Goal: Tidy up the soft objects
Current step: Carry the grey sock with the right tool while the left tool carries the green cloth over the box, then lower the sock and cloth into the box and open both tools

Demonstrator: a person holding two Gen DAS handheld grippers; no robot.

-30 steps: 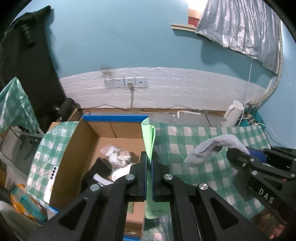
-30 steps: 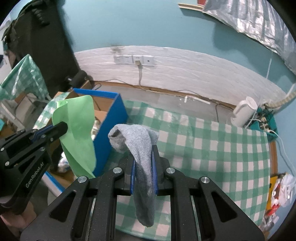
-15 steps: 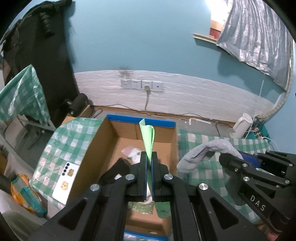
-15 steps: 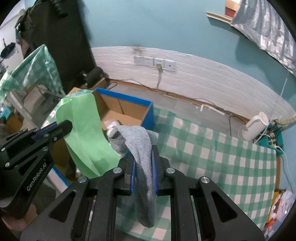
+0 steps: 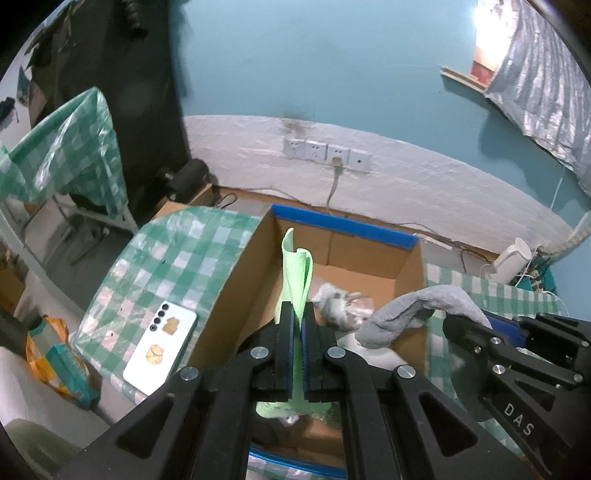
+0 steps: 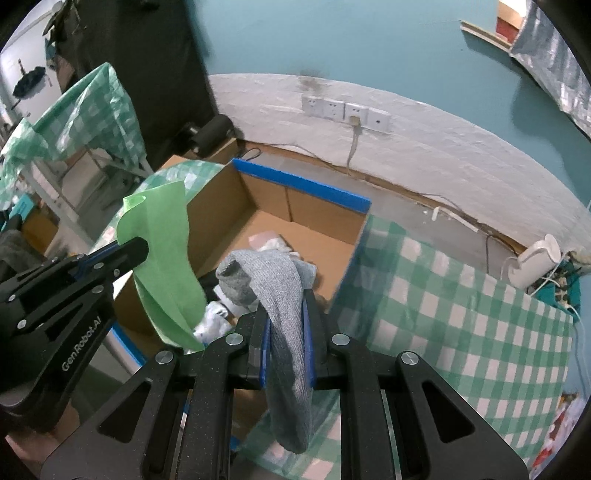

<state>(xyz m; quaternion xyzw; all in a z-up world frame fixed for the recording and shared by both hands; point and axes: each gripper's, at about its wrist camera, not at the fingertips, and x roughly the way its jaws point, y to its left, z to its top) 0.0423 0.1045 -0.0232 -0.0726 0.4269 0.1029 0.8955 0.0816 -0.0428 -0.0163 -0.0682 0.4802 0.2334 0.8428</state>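
The left gripper [image 5: 297,325] pinches a thin green cloth [image 5: 295,275] and the right gripper [image 6: 286,325] squeezes a grey knitted sock [image 6: 280,291], both over the open brown cardboard box [image 6: 273,199], so lower them inside before letting go.

"DAS" on right hand-held gripper [image 5: 469,325]; "GenRobot.AI" on left hand-held gripper [image 6: 142,249]

I am seeing dim, bluish light; a window [image 5: 484,14] is glaring at upper right, edges are bending into black corners, and left-side objects are blurring.
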